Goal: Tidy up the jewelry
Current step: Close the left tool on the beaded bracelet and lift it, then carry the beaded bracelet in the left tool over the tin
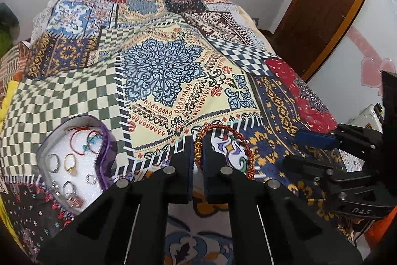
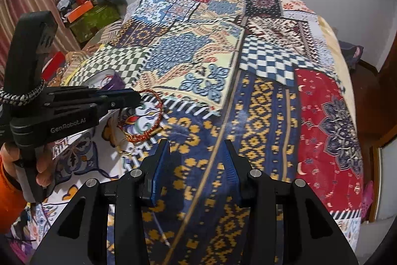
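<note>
Starting at the left of the left wrist view, a heart-shaped box [image 1: 74, 160] with a purple wall is seen lying open on the patchwork bedspread [image 1: 158, 71], with rings and a thin red cord bracelet already laid on its white foam. Just right of it, the left tongs [image 1: 197, 153] are closed on the gold-beaded part of a red and gold bangle [image 1: 224, 140], whose loop rests on the bedspread in front of the fingertips. The same grip is shown from the side in the right wrist view, where the left tongs [image 2: 135, 97] are pinched on the bangle [image 2: 142, 116] and a hand [image 2: 41, 165] in an orange sleeve is seen on the handle. Further right, the right tongs [image 2: 198, 155] are held partly open above the blue and yellow patch, with nothing between them. The step in hand is judged to be the pick-up of the bangle. A lift clear of the cloth is called for next, followed by a carry leftward to the box, where the bangle should be lowered onto bare foam without the rings being disturbed.
</note>
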`<state>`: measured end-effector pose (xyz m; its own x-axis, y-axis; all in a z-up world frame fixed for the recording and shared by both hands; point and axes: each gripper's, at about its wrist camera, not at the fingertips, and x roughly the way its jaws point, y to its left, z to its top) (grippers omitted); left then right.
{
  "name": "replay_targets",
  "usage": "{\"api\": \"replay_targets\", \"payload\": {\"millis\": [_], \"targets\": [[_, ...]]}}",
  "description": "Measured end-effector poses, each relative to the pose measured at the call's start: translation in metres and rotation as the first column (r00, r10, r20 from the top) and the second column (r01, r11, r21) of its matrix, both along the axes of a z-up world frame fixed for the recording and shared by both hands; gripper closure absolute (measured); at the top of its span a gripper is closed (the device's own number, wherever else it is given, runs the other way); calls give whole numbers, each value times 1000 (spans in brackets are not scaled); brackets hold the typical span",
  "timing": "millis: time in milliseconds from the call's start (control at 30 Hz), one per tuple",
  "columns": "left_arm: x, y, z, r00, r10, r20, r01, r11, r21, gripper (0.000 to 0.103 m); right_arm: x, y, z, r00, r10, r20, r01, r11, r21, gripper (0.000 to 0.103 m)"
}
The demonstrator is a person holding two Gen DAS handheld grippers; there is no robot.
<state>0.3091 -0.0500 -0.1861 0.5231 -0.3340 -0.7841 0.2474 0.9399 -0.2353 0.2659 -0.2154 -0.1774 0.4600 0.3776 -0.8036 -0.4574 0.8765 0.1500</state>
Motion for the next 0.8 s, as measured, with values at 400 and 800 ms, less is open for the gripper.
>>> {"api": "replay_targets", "payload": {"millis": [400,800], "targets": [[-52,40,22,993,60,101,-65,997,46,98,-13,47,-1,992,124,2,-124,992,-34,64],[-72,68,21,988,110,112,-112,994,16,98,-10,71,-14,987,163,9,-161,979,-129,84]]}}
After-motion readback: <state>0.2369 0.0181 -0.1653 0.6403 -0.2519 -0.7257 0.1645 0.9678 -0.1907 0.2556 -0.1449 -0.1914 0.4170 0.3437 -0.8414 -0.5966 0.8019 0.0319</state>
